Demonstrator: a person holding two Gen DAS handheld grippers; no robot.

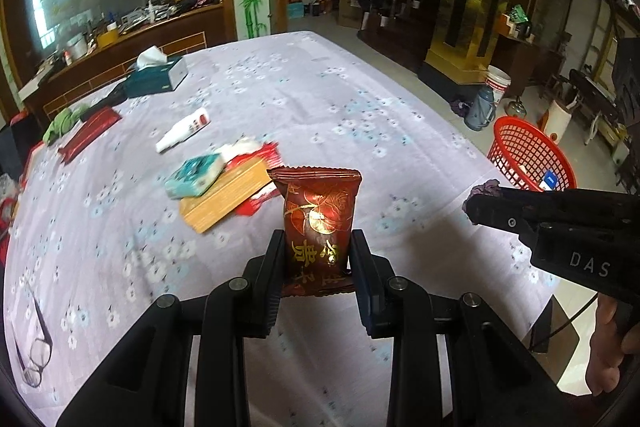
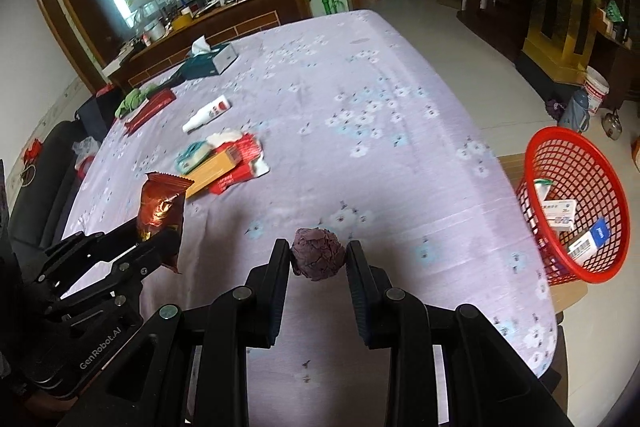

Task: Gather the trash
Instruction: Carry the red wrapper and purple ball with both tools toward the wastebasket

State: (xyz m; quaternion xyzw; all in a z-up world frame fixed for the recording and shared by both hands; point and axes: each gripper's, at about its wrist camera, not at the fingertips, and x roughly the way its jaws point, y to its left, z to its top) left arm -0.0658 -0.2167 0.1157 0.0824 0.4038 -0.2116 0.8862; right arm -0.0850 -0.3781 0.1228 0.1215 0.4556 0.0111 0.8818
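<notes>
My left gripper (image 1: pixel 318 247) is shut on a dark red snack wrapper (image 1: pixel 319 215) with gold print, held upright above the table; the same wrapper (image 2: pixel 160 213) shows at the left of the right wrist view. My right gripper (image 2: pixel 318 255) is shut on a crumpled purple paper ball (image 2: pixel 318 259), which also peeks out at its tip (image 1: pixel 486 189) in the left wrist view. A red mesh basket (image 2: pixel 576 271) sits tilted off the table's right edge with several small boxes inside. More litter lies mid-table: a teal packet (image 1: pixel 194 175), an orange box (image 1: pixel 226 199), red wrappers and white tissue.
The table wears a lilac flowered cloth (image 1: pixel 320 99). On it lie a white tube (image 1: pixel 184 131), a teal tissue box (image 1: pixel 158 79), a long red box (image 1: pixel 88 133), a green cloth (image 1: pixel 62 123) and glasses (image 1: pixel 38 351). A thermos and white bucket stand on the floor beyond the basket.
</notes>
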